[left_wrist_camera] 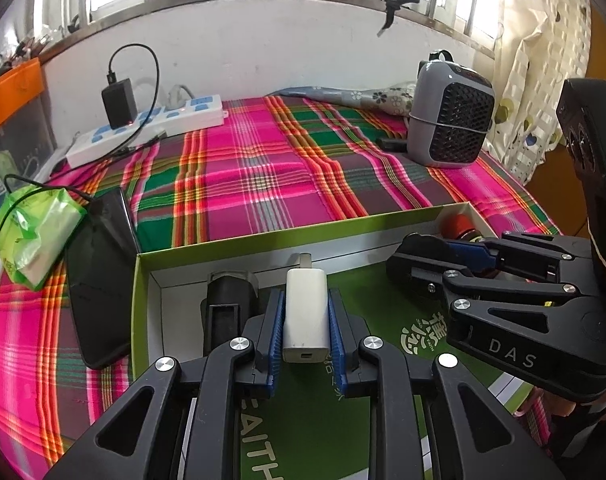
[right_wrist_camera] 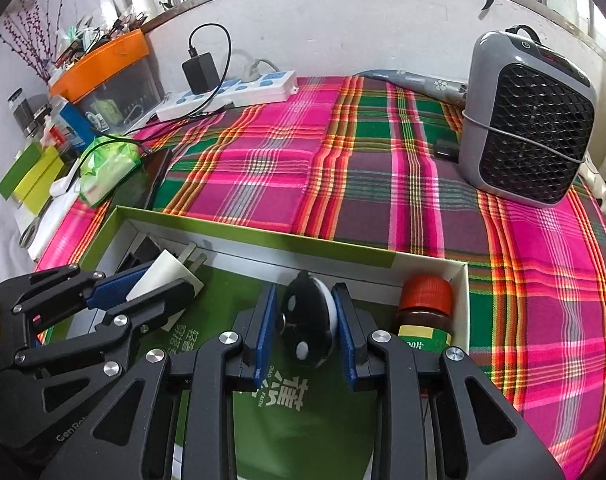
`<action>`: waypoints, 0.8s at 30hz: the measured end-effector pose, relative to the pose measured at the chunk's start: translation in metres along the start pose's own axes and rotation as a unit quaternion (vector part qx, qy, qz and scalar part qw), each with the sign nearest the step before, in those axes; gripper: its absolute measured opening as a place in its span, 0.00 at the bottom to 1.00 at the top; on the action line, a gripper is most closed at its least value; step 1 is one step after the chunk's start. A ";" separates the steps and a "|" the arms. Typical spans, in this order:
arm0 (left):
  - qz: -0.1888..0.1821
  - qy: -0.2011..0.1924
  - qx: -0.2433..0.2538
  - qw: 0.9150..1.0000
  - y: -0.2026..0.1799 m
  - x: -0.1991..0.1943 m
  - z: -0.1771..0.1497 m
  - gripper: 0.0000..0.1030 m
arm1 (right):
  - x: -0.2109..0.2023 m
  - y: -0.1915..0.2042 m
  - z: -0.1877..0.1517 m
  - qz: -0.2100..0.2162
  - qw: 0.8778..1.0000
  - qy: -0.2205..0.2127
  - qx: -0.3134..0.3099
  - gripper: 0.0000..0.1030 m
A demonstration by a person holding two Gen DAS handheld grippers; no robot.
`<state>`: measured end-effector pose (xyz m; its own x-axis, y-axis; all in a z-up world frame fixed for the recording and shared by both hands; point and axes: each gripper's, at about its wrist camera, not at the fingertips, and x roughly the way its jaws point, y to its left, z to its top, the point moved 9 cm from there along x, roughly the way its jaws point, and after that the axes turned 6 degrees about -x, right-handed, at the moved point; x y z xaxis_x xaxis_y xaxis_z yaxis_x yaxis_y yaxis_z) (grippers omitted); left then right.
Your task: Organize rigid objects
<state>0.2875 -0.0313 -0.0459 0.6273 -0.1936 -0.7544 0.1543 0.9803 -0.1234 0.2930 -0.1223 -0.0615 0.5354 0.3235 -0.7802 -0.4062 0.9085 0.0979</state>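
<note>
"DAS" on the right tool [left_wrist_camera: 469, 258]; "FAITH" (perhaps) on the green box [right_wrist_camera: 299, 420].

Both wrist views look close, forward, sharing the box [left_wrist_camera: 143, 280], probably identical.

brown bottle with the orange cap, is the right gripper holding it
No, the right gripper is shut on a black round object, while the brown bottle stands apart beside it in the corner of the green box.
</note>
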 end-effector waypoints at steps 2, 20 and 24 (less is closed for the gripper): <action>0.002 0.000 0.000 1.000 0.001 0.000 -0.001 0.25 | 0.000 0.000 -0.001 0.001 1.000 0.001 0.002 0.29; 0.001 -0.012 -0.002 1.000 0.001 -0.016 0.000 0.34 | -0.012 0.001 -0.003 -0.004 1.000 -0.012 0.010 0.42; 0.001 -0.017 -0.003 1.000 0.001 -0.025 -0.002 0.34 | -0.019 0.003 -0.003 -0.005 1.000 -0.018 0.013 0.42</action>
<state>0.2709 -0.0257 -0.0285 0.6526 -0.1935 -0.7326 0.1490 0.9807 -0.1263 0.2792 -0.1268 -0.0479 0.5666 0.3224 -0.7583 -0.3805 0.9187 0.1063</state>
